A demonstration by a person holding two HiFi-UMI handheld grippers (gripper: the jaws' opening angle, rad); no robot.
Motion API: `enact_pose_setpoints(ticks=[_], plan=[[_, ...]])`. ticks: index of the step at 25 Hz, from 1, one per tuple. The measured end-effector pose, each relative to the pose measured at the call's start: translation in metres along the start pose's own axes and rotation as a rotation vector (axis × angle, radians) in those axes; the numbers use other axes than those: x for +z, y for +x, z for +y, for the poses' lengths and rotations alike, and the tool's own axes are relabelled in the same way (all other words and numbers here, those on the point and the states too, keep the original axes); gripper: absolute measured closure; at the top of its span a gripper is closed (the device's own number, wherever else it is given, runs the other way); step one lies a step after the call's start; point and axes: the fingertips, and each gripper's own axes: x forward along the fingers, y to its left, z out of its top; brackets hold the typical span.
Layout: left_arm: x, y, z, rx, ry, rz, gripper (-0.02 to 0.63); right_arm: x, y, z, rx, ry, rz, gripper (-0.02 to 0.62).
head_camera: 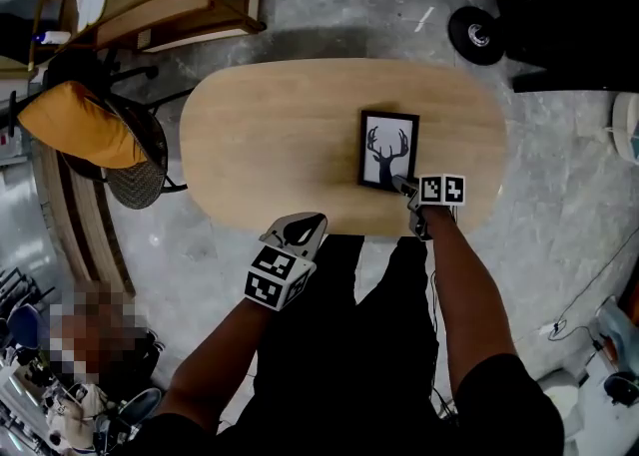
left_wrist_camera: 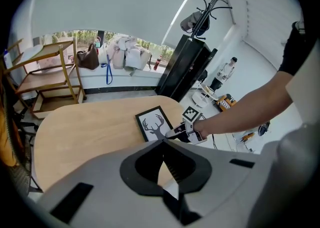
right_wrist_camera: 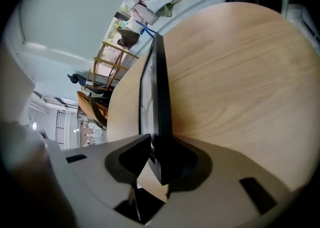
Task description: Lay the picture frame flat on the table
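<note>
While the black-rimmed rectangular picture frame w/ stag print (head_camera: pixel 388 150) lies face-up and apparently flat on the oval light-wood table (head_camera: pixel 260 125), right of centre, the right gripper (head_camera: pixel 404 186) sits at its near short edge. Its jaws straddle that rim, rolled sideways so one goes above & one below. They stand narrowly apart, w/ a sliver of gap at one pad, so the grip is prob. slack. Left gripper (head_camera: pixel 312 220) hangs off the table's near edge, jaws closed together on nothing; judged unneeded for a one-handed lay-down.
</note>
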Motion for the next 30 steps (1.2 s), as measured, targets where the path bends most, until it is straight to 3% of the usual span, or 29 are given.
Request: enact_pose_setpoints(ticks=[10,15,22,30], plan=[[-0.004,0.002,-0.015,0.021,-0.022,0.004,0.606,0.005,-0.002,-0.04,-0.157,-0.039,-0.01,0.377],[0.0,0.001,-0.022,0.055,-0.049,-0.018,0.606,0.014,-0.014,-0.046,-0.211,-0.086,-0.017,0.359],[0.015,-0.003,-0.059,0.083,-0.095,-0.099,0.606,0.002,-0.057,-0.035,-0.164,-0.163,-0.003,0.359],[0.049,-0.048,-0.099,0.167,-0.106,-0.245,0.606,0.022,-0.137,0.043,-0.027,-0.357,-0.088,0.377]])
